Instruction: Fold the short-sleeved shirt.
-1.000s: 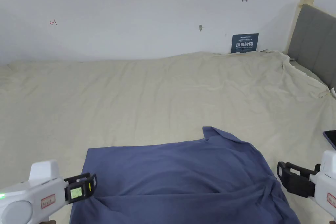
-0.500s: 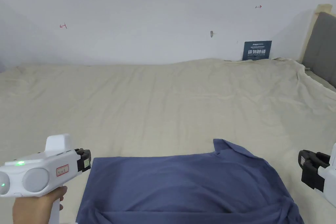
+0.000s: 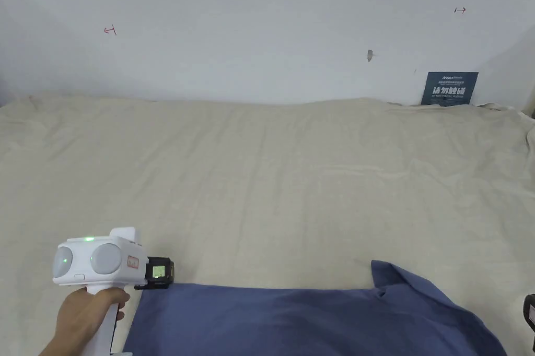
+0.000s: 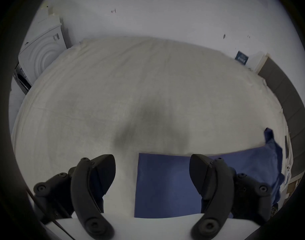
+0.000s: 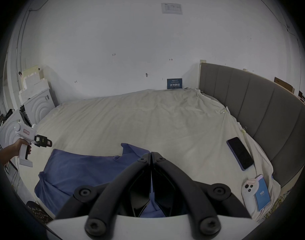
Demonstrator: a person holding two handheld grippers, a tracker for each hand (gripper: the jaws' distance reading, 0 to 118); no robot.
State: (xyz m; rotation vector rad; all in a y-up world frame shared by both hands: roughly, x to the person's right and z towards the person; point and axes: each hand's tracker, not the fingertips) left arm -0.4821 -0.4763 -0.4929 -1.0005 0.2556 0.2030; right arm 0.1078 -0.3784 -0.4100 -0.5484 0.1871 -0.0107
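Observation:
The blue short-sleeved shirt (image 3: 313,320) lies flat on the beige bed sheet (image 3: 271,174), its collar (image 3: 389,276) poking up at the far right. My left gripper (image 3: 159,273) hovers at the shirt's far left corner. In the left gripper view its jaws stand wide open (image 4: 152,159) above that corner of the shirt (image 4: 165,183), holding nothing. In the right gripper view my right gripper (image 5: 151,153) is shut, tips together, above the right part of the shirt (image 5: 75,171), with no cloth seen between them. That view also shows the left gripper (image 5: 47,142) in a hand.
A dark phone (image 5: 240,155) and a white device with a blue screen (image 5: 257,193) lie on the sheet to the right. A grey headboard (image 5: 269,113) bounds the right side. A white appliance (image 4: 42,53) stands past the bed's left end. A blue sign (image 3: 449,88) leans on the wall.
The left gripper has left the shirt's left edge and moved to its far left corner. The right gripper has drifted right, nearly out of the head view. The head camera has tilted up.

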